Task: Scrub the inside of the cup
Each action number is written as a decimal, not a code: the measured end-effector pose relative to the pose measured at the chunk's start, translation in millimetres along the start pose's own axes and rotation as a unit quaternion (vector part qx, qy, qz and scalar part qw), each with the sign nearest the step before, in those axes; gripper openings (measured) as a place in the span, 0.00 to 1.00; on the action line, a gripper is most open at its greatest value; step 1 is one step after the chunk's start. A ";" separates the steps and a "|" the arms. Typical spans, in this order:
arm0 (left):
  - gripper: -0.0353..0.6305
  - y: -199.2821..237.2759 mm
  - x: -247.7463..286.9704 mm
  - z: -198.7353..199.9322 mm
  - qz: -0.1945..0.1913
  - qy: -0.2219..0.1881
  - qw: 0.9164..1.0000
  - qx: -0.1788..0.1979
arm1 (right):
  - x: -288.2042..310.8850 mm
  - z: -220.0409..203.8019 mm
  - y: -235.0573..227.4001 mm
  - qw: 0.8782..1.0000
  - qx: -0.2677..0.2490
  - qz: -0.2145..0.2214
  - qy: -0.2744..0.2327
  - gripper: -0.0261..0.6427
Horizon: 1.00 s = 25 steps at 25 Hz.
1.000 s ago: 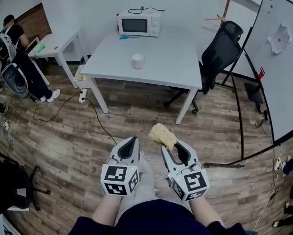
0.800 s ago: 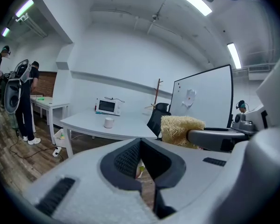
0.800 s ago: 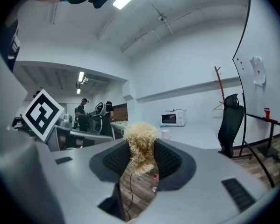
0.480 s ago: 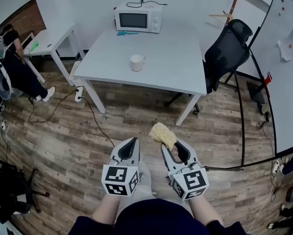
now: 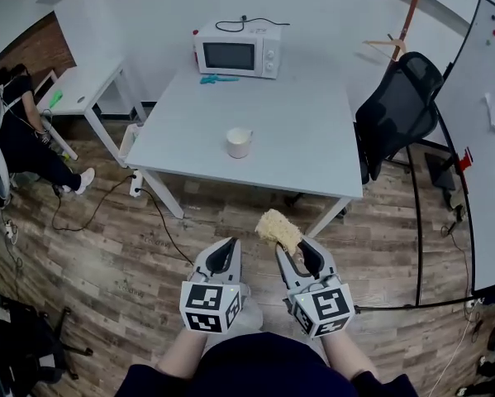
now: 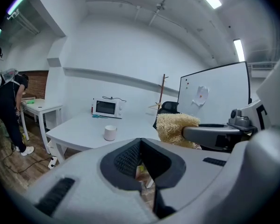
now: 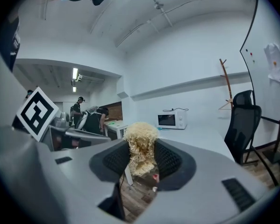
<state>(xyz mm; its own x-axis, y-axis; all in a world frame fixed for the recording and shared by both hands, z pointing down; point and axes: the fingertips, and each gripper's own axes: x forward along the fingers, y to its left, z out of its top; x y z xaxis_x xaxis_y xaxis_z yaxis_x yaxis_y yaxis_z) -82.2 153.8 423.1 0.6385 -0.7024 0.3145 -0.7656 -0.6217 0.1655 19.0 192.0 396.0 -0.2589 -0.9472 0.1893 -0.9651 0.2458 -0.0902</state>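
A white cup stands upright on the white table, well ahead of both grippers; it also shows in the left gripper view. My right gripper is shut on a yellow fibrous scrubber, which sticks out past its fingertips. My left gripper is shut with nothing between its jaws. Both are held low over the wooden floor, side by side, short of the table's near edge. The cup's inside is not visible from here.
A white microwave and a teal item sit at the table's far end. A black office chair stands at the table's right, a whiteboard beyond it. A person bends by a side table at left. A cable crosses the floor.
The table and cup have come nearer and lower in the head view. Both grippers hold the same pose, the scrubber still gripped.
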 end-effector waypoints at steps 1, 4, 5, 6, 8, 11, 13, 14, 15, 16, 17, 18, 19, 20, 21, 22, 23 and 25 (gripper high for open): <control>0.07 7.4 7.6 6.1 0.001 -0.001 1.000 0.000 | 10.3 4.3 -3.4 1.000 -0.001 0.000 -0.001 0.28; 0.07 29.3 30.0 21.3 -0.001 -0.003 1.000 -0.003 | 41.2 16.0 -12.1 1.000 -0.001 -0.003 -0.004 0.28; 0.07 36.0 37.3 25.5 -0.004 -0.003 1.000 -0.003 | 51.3 19.1 -14.8 1.000 -0.002 -0.005 -0.004 0.28; 0.07 42.4 44.6 29.3 -0.006 -0.004 1.000 -0.003 | 61.1 21.6 -17.5 1.000 -0.004 -0.007 -0.005 0.28; 0.07 53.5 58.2 35.0 -0.010 -0.003 1.000 0.000 | 78.3 24.6 -22.7 1.000 -0.004 -0.010 -0.005 0.28; 0.07 68.3 76.9 42.9 -0.014 -0.001 1.000 0.003 | 100.1 27.3 -30.1 1.000 -0.005 -0.017 -0.002 0.28; 0.07 77.9 88.0 48.2 -0.018 -0.001 1.000 0.004 | 114.5 29.1 -35.0 1.000 -0.004 -0.022 -0.001 0.28; 0.07 82.4 92.9 50.2 -0.020 0.000 1.000 0.005 | 121.3 29.8 -37.1 1.000 -0.003 -0.024 0.000 0.28; 0.07 86.9 97.5 51.7 -0.022 0.001 1.000 0.006 | 127.9 30.6 -39.0 1.000 -0.002 -0.025 0.001 0.28; 0.07 91.6 102.3 53.2 -0.023 0.002 1.000 0.007 | 134.8 31.7 -40.6 1.000 -0.002 -0.027 0.000 0.28; 0.07 96.4 107.2 54.7 -0.024 0.002 1.000 0.008 | 141.7 33.1 -42.0 1.000 -0.003 -0.028 0.000 0.28; 0.07 101.3 111.7 56.0 -0.025 0.003 1.000 0.009 | 148.4 34.4 -43.0 1.000 -0.004 -0.029 -0.001 0.28; 0.07 106.1 115.7 57.0 -0.026 0.004 1.000 0.011 | 154.5 35.5 -43.6 1.000 -0.004 -0.030 -0.002 0.28; 0.07 110.7 119.1 58.0 -0.027 0.004 1.000 0.012 | 159.9 36.3 -44.1 0.999 -0.004 -0.032 -0.003 0.28; 0.07 115.0 122.1 59.2 -0.028 0.004 1.000 0.013 | 164.7 37.0 -44.7 0.999 -0.004 -0.034 -0.003 0.28; 0.07 119.0 124.9 60.6 -0.029 0.004 0.999 0.013 | 168.8 37.6 -45.8 0.999 -0.004 -0.037 -0.002 0.28; 0.07 122.9 127.7 62.2 -0.029 0.004 0.999 0.013 | 172.4 38.1 -47.2 0.999 -0.004 -0.039 -0.002 0.28; 0.07 128.8 132.5 64.2 -0.030 0.003 0.999 0.012 | 176.9 38.4 -50.9 0.999 -0.005 -0.044 0.000 0.28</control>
<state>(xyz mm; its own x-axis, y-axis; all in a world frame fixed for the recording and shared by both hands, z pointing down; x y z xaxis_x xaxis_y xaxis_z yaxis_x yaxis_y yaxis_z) -91.2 -41.6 426.1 0.6822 -0.6623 0.3097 -0.7242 -0.6704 0.1617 23.8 4.0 396.6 -0.1732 -0.9650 0.1968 -0.9845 0.1638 -0.0633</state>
